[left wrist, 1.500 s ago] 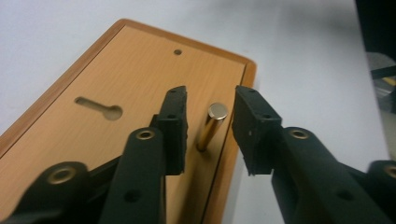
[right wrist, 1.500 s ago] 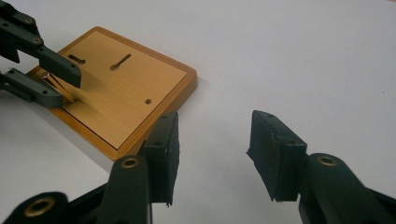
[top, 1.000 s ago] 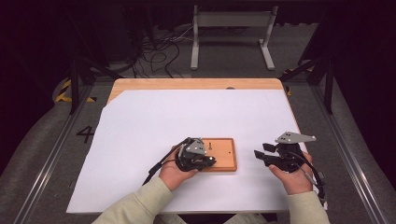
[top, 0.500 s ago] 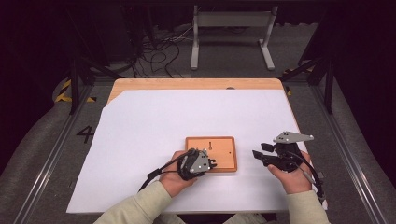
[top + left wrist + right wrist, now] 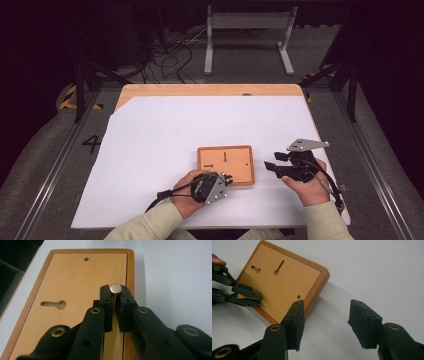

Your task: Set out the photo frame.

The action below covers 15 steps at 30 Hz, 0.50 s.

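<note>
While the wooden board [image 5: 226,165] lies flat on the white sheet [image 5: 165,135], these points hold:

Board: rectangular, pale smooth wood with a darker rounded rim; two keyhole-shaped slots [image 5: 53,304] and a small round hole [image 5: 86,259] cut into its face.
Pin: a thin metal pin [image 5: 116,288] with a flat round shiny head.
Left gripper [image 5: 115,293]: black jaws pressed together on the pin, over the board's near edge.
Right gripper [image 5: 325,322]: jaws apart, just been opening, nothing between them, over bare sheet just right of the board.
Sheet: matte, smooth, covering a wooden table [image 5: 200,90].
</note>
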Each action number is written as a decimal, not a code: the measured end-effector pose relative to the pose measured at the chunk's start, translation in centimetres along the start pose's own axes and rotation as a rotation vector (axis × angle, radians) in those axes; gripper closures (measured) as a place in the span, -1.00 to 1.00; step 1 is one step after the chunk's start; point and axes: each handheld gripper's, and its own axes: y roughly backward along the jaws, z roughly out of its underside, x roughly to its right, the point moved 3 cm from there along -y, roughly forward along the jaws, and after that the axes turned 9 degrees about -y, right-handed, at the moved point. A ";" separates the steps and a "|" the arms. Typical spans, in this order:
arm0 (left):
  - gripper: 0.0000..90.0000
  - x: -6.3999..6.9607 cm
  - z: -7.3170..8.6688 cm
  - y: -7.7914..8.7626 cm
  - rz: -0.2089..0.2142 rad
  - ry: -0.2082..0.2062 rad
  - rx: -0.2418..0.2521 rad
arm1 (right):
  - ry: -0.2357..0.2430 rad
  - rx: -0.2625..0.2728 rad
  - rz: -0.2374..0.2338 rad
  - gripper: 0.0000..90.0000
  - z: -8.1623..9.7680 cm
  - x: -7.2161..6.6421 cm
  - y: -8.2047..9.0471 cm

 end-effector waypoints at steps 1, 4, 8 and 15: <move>0.87 0.0 0.0 0.0 0.000 0.002 0.000 | 0.000 -0.002 -0.005 0.00 -0.1 0.0 -0.1; 0.87 0.1 0.1 0.0 -0.003 0.017 0.009 | -0.006 -0.016 -0.036 -0.13 -0.7 -0.1 -0.7; 0.87 0.2 0.1 0.0 -0.012 0.006 0.004 | -0.012 -0.056 -0.065 -0.23 -1.3 -0.2 -1.8; 0.87 0.3 0.0 0.0 -0.020 0.003 0.009 | -0.042 -0.130 -0.147 -0.37 -2.4 -0.3 -4.7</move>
